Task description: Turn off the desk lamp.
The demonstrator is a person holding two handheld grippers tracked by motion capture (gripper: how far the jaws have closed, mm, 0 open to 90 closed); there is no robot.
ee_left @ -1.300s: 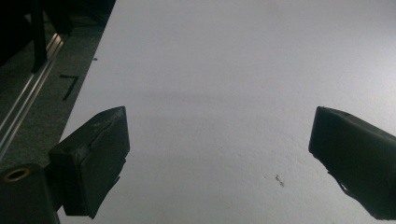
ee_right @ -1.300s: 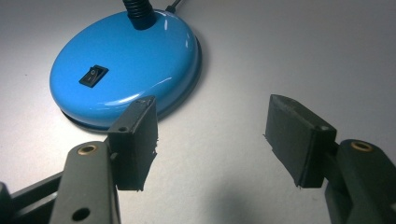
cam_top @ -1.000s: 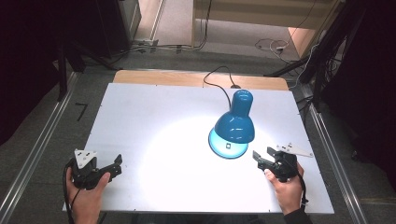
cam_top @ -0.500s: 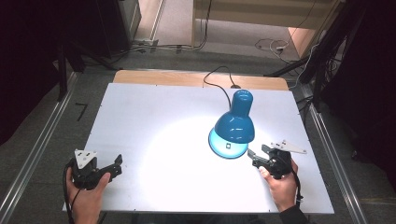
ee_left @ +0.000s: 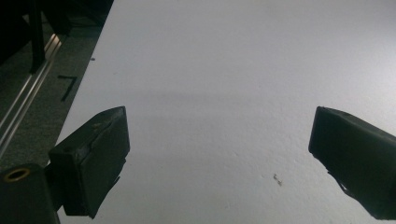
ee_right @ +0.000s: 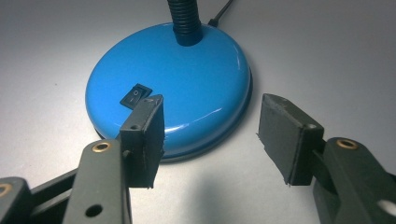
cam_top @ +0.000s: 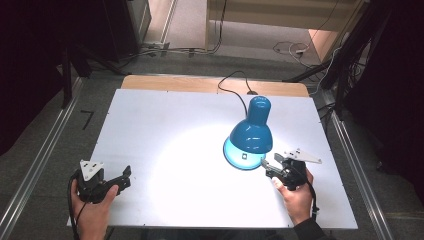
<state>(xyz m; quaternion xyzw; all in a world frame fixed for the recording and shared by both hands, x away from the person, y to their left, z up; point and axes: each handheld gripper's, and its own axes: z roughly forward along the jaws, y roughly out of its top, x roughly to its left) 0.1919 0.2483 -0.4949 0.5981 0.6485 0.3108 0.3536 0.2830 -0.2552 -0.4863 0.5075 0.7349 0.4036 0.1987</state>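
A blue desk lamp (cam_top: 252, 127) stands lit at the right of the white table (cam_top: 165, 115), its shade bent over its round base (cam_top: 239, 156). In the right gripper view the base (ee_right: 196, 65) carries a black rocker switch (ee_right: 136, 95) and a black gooseneck (ee_right: 186, 18). My right gripper (cam_top: 268, 167) sits just right of the base and points at it. The jaws of the right gripper (ee_right: 210, 114) have just been closing a little, but they stand open with nothing pinched between them. My left gripper (cam_top: 125, 178) rests open at the near left corner, and in its own view the left gripper (ee_left: 219, 130) has bare table between its jaws.
The lamp's black cable (cam_top: 232, 82) runs off the far edge over a wooden strip (cam_top: 175, 82). Metal rails (cam_top: 42, 160) flank the table on both sides. A bright pool of light (cam_top: 185, 165) lies on the table's middle.
My right gripper has shifted slightly left, closer to the lamp base, and its jaws have narrowed a little. The left gripper and the lamp have not moved.
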